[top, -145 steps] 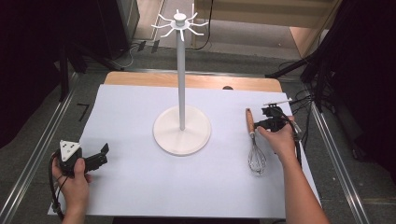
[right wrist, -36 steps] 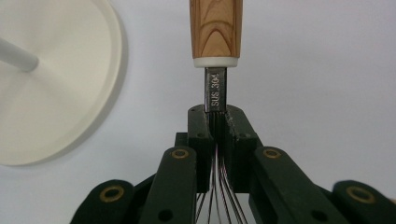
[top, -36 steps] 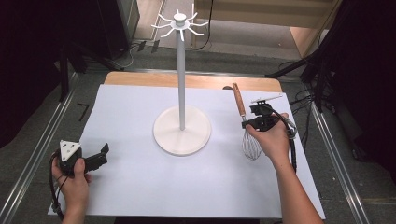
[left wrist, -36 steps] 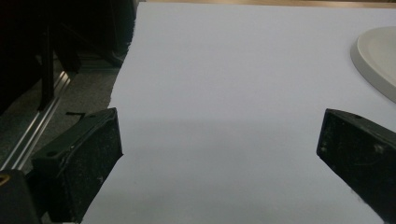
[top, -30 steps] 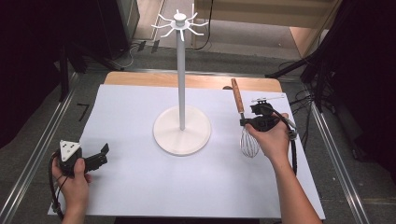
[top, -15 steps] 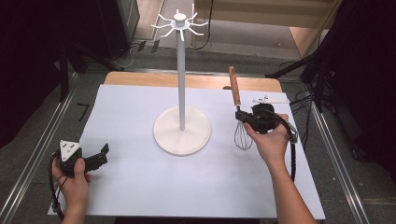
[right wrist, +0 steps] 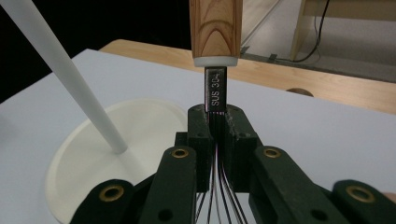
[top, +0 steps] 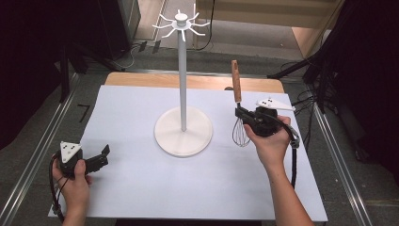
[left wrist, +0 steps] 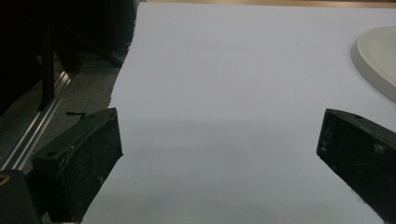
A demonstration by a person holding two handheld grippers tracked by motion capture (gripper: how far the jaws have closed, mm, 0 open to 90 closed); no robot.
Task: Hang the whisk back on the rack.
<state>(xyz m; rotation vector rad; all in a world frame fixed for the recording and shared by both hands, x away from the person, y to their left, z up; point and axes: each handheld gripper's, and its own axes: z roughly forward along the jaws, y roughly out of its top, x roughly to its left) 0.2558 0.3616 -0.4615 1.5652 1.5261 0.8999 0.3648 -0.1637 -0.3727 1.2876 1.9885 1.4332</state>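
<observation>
The right gripper [top: 241,114] is clamped on the whisk [top: 237,96] at its steel neck, handle up, beside the rack [top: 182,75]. Keep it upright and raise the handle end toward a hook, clear of the pole. The left gripper [top: 99,158] rests open. Earlier the whisk lay flat on the table; it now stands lifted.

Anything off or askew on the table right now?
Nothing stands out. The whisk is upright, handle up, clamped at its steel neck in the right tongs beside the white hook stand. The left tongs rest open on the white sheet.
</observation>
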